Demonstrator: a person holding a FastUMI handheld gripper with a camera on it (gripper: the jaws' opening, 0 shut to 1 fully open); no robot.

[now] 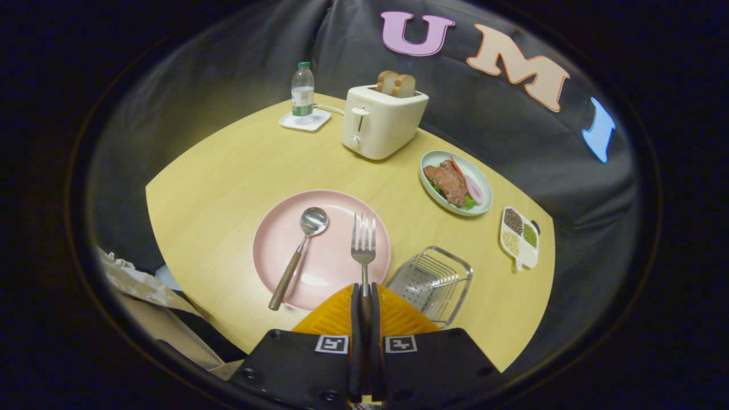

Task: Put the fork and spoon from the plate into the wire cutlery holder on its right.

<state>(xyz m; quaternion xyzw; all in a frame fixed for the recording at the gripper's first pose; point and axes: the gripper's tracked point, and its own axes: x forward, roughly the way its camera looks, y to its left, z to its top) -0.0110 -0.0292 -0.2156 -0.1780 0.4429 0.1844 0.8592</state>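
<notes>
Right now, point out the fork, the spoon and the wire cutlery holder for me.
fork (pixel 363 236), gripper view, on its tines; the fingers clamp its handle.
spoon (pixel 313 221), gripper view, on its bowl.
wire cutlery holder (pixel 434 279), gripper view, on its wire floor.

Wooden table (pixel 228 171): plate (pixel 273 239), holder (pixel 435 279), toaster (pixel 381 121), food dish (pixel 481 188), tray (pixel 519 238), coaster (pixel 304 120).

A silver fork (pixel 363 242) with a dark handle points its tines away over the round pink plate (pixel 285 228), its handle pinched between the closed tongs (pixel 364 290). A wooden-handled spoon (pixel 299 253) lies bowl-up and slanted on the plate's left half. The empty wire cutlery holder (pixel 435 282) sits just right of the plate.
</notes>
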